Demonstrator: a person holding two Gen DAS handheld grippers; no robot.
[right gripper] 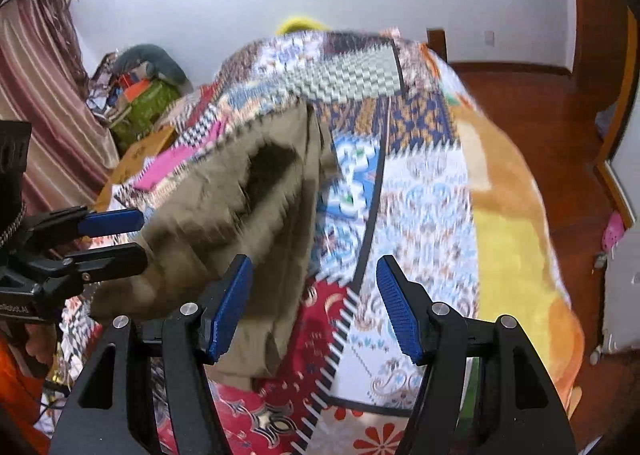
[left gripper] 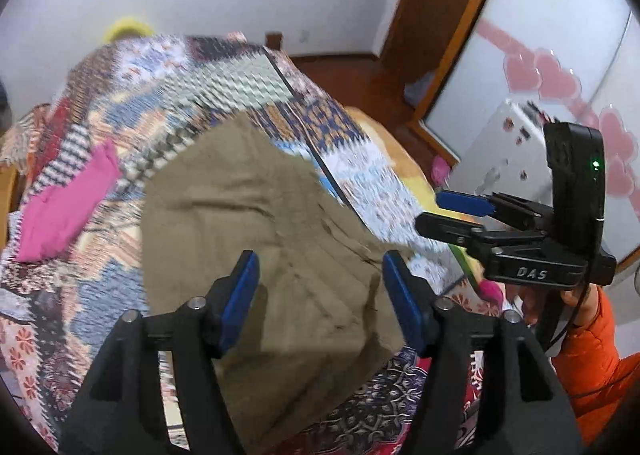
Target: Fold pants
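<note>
While the left gripper [left gripper: 320,295] hangs released above the folded khaki cotton pants [left gripper: 256,223] on the patchwork quilt [left gripper: 120,103], the right gripper [right gripper: 314,301] beside them gapes, grasping nothing.

The pants [left gripper: 256,239] are plain khaki-olive, no print at all. The bedspread [left gripper: 120,103] under them is a wild patchwork: blue and white florals, red and orange flowers, grey-green checks, black zigzag edging. A hot pink cloth [left gripper: 68,211] sits on it. Both grippers [left gripper: 320,295] [right gripper: 316,303] are black with bright blue pads. One orange sleeve [left gripper: 592,359], wall white, floor [right gripper: 540,103] reddish-brown wood.
</note>
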